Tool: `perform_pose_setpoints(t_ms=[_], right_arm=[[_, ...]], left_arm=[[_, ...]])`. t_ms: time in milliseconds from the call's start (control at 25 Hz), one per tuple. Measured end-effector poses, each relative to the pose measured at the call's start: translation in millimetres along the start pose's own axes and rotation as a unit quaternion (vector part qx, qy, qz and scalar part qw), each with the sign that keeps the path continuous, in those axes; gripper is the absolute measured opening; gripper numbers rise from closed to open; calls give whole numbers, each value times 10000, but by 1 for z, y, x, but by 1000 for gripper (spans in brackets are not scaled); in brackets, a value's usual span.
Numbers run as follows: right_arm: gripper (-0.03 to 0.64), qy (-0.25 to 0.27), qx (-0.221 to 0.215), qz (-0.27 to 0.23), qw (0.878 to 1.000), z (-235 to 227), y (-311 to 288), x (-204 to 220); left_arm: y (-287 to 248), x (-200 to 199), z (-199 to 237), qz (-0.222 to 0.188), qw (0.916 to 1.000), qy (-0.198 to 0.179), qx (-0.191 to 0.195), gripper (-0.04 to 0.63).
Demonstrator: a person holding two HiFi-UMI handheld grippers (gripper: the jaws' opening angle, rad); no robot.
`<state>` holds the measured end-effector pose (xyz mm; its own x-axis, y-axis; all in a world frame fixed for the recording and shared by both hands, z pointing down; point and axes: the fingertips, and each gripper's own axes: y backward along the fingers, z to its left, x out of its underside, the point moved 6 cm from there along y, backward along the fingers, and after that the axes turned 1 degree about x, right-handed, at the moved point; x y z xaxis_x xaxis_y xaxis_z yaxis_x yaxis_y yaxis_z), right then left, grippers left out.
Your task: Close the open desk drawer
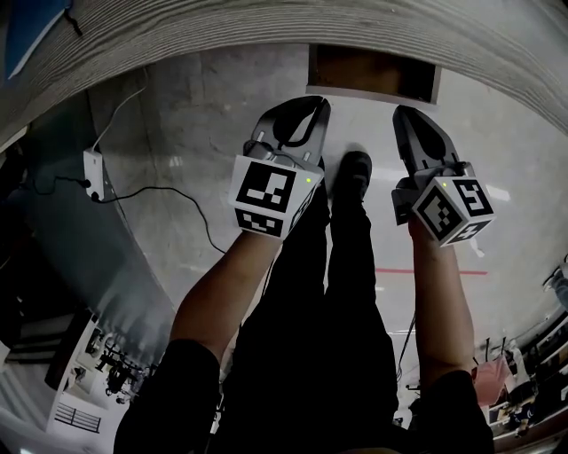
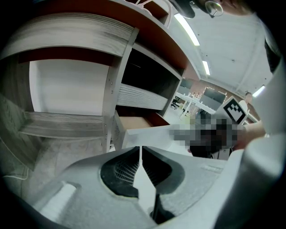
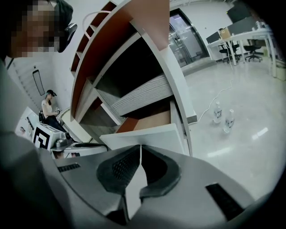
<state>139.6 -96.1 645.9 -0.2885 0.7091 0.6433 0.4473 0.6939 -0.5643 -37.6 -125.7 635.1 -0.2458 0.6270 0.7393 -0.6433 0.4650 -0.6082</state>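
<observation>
The desk drawer [image 1: 373, 73] stands pulled out under the grey wood desktop [image 1: 266, 27], showing its brown inside. Its white front panel [image 2: 152, 134] lies just beyond my left gripper [image 2: 140, 148], whose jaws are shut with nothing between them. In the right gripper view the same white front [image 3: 149, 134] sits right ahead of my right gripper [image 3: 140, 147], also shut and empty. In the head view my left gripper [image 1: 309, 106] and my right gripper [image 1: 414, 115] both point up toward the drawer, side by side, a little short of it.
Desk shelves [image 2: 67, 120] run to the drawer's left. A power strip [image 1: 93, 175] with its cable lies on the floor at left. My shoe [image 1: 353, 173] is between the grippers. Two bottles [image 3: 223, 116] stand on the floor at right. A person [image 3: 48, 107] sits far off.
</observation>
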Motion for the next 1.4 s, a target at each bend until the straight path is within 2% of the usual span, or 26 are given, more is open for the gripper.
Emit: perform_pose_setpoints(t_ms=[360,560,840,1400], right_arm=[[17,-29,-7,-85,10000,-1,-16,-18],[15,149,-17,-184,9997,-7,-28,-37],[15,497,69,-240,9985,-16,-50,-64],[15,639,138,-214,9976,-24,-65,-78]], left_arm=[[-2,-24,9,-316,9995,-18,-56,25],[0,-38,17,-448,9989,-67,-109,25],[1,-40,22,-458,9989,-47,-110,25],[-5,-49,22,-512,9985,1,-176,25]])
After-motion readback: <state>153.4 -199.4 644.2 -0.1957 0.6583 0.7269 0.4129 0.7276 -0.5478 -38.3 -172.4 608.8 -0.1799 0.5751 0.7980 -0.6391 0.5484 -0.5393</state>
